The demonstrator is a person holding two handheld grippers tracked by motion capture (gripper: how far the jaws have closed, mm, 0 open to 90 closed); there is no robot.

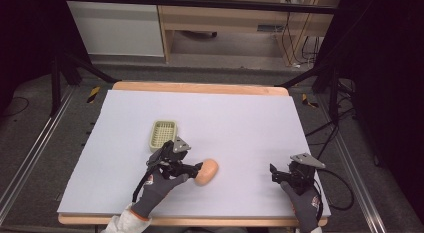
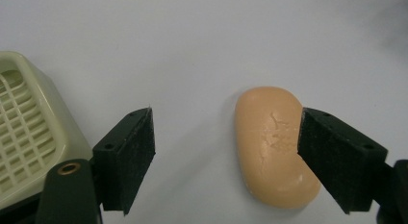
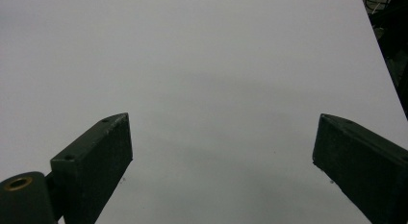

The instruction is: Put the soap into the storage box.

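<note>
tabletop [image 1: 240, 118]: white sheet over a wooden board, wood edge showing at far and near sides. Dark floor, rails and cables all round it.
left hand [image 1: 159, 190]: grey glove, white sleeve, comes in from the bottom left of the high view. Forearm angled up and to the right, gripper pointing right toward the soap.
right hand [image 1: 302, 205]: grey glove, low at the right near edge of the tabletop, well apart from everything else.
left gripper [image 1: 197, 169]: jaws apart. In the left gripper view [image 2: 226, 159] the right pad sits at the soap's right edge, overlapping it; can't tell if it touches. Left pad is well clear of the soap, bare tabletop between them. Not clamped.
right gripper [image 1: 274, 173]: jaws wide apart, pointing left across the tabletop. Right gripper view [image 3: 221, 156] has bare white surface between the pads, nothing held.
soap dish [image 1: 163, 133]: pale green, rectangular, rounded corners, grid-patterned floor. Sits just beyond the left gripper, near the soap but not touching it. In the left gripper view [image 2: 24, 128] it is beside the left jaw. Not in the way of the soap.
soap [image 1: 206, 171]: lies flat on the tabletop, just right of the left gripper, centre-left near the front edge. Peach-orange bar, rounded kidney shape, smooth matte, faint scuffs and an embossed mark on top [image 2: 274, 144].
</note>
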